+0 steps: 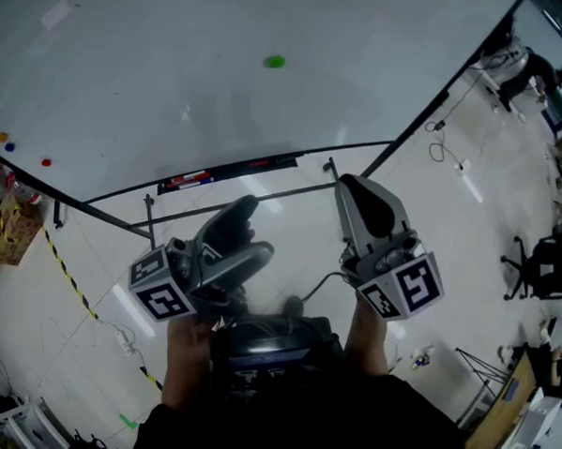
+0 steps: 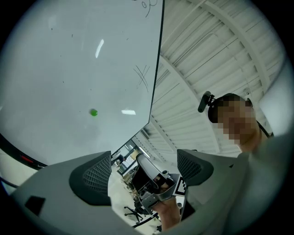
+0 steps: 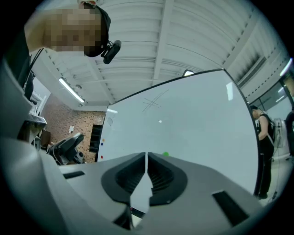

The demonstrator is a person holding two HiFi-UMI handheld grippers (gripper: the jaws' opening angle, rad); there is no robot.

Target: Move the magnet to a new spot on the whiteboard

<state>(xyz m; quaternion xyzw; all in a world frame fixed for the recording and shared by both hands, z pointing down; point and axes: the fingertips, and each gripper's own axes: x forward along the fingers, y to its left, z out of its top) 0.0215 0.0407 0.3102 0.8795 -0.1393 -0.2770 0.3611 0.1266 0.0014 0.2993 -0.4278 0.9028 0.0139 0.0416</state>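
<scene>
Writing: no brand or legible word shows. The whiteboard (image 1: 160,75) bears only thin crossed pen strokes (image 2: 142,75), too faint to read.
Cubes: the marker cube (image 1: 162,293) on each gripper carries black-and-white square patterns, no letters.
Tray: a narrow ledge (image 1: 227,172) under the board's lower edge holds dark and red items; any print on them is too small to tell.
Magnet: the green magnet (image 1: 274,61) sits on the whiteboard's face, upper middle in the head view, well apart from both grippers and touched by nothing.
Other dots: small coloured dots (image 1: 6,141) cling near the board's left edge.
Left gripper (image 1: 249,235): the jaws stand wide apart with nothing between them; it angles up and inward toward the other gripper.
Right gripper (image 1: 359,191): the jaws are pressed together, holding nothing; it points at the board.
Hands: the left hand (image 1: 188,341) and right hand (image 1: 367,334) hold the grippers side by side, close to the body, below the board.
</scene>
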